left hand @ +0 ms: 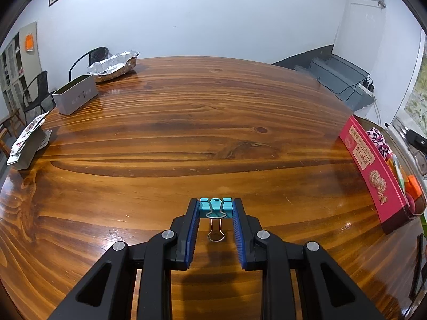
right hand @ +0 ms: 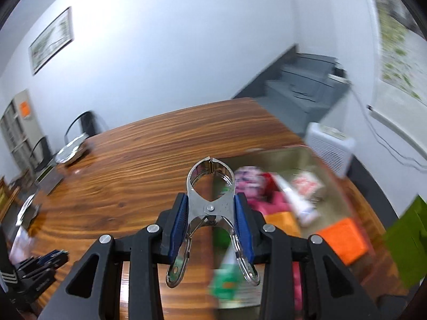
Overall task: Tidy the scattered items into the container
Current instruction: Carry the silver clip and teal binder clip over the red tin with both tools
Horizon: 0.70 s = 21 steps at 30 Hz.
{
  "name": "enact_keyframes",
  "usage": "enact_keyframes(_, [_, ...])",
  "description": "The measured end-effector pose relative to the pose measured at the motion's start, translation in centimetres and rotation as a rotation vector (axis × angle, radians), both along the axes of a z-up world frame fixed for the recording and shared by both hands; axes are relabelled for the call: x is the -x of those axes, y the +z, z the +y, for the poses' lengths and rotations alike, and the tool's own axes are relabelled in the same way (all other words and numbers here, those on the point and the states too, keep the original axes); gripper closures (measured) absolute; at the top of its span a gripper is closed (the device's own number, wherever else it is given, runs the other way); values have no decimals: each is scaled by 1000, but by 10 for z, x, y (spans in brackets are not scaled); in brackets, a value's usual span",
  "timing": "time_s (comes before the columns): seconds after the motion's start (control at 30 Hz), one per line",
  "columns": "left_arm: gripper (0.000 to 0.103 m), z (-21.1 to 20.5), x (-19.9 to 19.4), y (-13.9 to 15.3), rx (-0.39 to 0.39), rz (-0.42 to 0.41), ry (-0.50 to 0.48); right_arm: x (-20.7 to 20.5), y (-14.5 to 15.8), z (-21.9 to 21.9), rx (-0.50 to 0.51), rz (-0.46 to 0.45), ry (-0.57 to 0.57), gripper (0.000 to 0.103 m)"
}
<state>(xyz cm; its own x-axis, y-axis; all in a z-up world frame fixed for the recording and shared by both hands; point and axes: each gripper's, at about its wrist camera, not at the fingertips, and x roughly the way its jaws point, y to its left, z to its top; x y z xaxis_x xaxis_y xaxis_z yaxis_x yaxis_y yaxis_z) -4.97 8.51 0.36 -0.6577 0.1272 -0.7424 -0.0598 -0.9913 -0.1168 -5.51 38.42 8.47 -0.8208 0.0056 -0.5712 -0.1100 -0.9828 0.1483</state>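
My left gripper (left hand: 216, 208) is shut on a turquoise binder clip (left hand: 216, 207) just above the wooden table (left hand: 186, 122); its wire handle hangs back between the fingers. My right gripper (right hand: 210, 205) is shut on a shiny metal spring clamp (right hand: 210, 186) and holds it in the air over the near left edge of the metal container (right hand: 299, 157). The container holds several items: a pink box, orange blocks, a white tube, a green packet. In the left wrist view the container (left hand: 400, 130) is at the far right behind a pink biscuit box (left hand: 373, 170).
A grey tin (left hand: 74, 96), a foil tray (left hand: 114, 65) and a card stack (left hand: 26, 144) sit at the table's left and back. Chairs stand behind. A green sheet (right hand: 408, 242) lies right of the container. A white heater (right hand: 328, 146) stands beyond.
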Motion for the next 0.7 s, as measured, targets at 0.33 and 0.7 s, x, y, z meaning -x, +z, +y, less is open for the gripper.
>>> enact_keyframes(0.33, [77, 27, -3, 7, -4, 0, -51, -4, -14, 50, 4, -40, -118, 63])
enact_keyframes(0.7, [77, 79, -1, 21, 6, -3, -145, -19, -26, 83, 106, -43, -147, 23])
